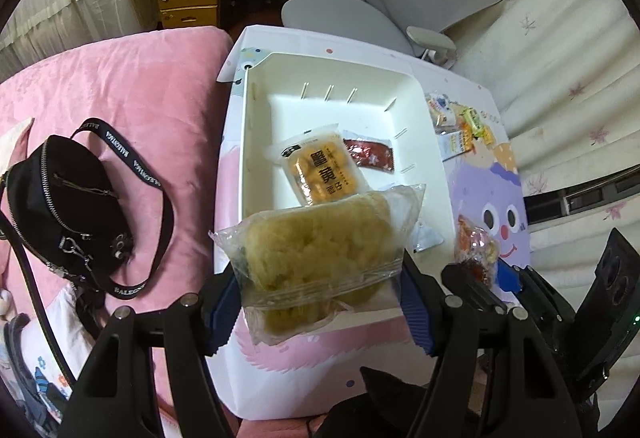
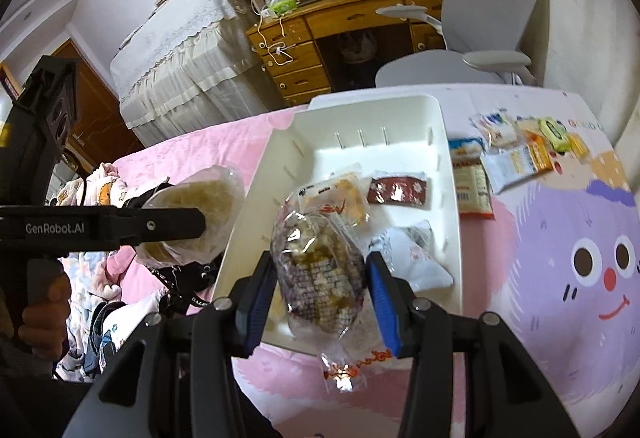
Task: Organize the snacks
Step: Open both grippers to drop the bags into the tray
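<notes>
A yellow cake point(image 1: 316, 250) is pinched by the left gripper point(image 1: 320, 302). A popcorn bag point(image 2: 316, 270) is pinched by the right gripper point(image 2: 320, 298) over the white tray point(image 2: 256, 206).

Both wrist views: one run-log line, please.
left claw: grips yellow cake pack | right claw: grips mixed-snack bag | white bin: holds packets
</notes>
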Demonstrator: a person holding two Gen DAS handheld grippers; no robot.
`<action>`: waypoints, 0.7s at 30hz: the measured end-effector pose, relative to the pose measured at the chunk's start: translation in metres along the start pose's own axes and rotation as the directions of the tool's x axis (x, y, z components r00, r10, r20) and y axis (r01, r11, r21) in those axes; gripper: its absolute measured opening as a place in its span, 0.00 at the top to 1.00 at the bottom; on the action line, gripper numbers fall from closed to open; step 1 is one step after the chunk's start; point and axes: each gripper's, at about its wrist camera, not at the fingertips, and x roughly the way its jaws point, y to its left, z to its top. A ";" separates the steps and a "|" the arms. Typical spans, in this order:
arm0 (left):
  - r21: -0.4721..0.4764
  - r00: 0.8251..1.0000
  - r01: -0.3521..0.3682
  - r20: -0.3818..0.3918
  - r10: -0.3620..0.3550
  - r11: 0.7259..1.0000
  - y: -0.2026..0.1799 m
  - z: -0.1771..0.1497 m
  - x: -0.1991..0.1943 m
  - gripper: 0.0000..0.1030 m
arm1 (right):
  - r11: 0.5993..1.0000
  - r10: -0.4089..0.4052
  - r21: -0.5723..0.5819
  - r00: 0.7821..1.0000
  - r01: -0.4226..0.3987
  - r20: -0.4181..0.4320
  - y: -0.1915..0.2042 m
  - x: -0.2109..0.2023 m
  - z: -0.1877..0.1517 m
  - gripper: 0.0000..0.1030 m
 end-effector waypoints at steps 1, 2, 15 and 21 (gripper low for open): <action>-0.010 1.000 -0.001 0.006 0.001 1.000 0.001 0.000 0.000 0.32 | 1.000 -0.015 -0.003 1.000 0.015 0.006 0.001 0.000 0.001 0.54; -0.016 1.000 0.001 0.009 -0.001 1.000 0.000 -0.001 0.000 0.31 | 1.000 -0.026 -0.003 1.000 0.026 0.004 -0.001 0.000 0.002 0.53; 0.063 1.000 0.013 0.010 -0.014 0.998 -0.052 -0.013 0.014 0.27 | 0.992 -0.064 0.110 0.997 0.068 -0.037 -0.047 -0.018 -0.019 0.43; 0.156 0.999 0.026 0.039 -0.033 0.987 -0.111 -0.025 0.020 0.27 | 0.986 -0.079 0.146 0.996 0.084 -0.037 -0.095 -0.040 -0.026 0.43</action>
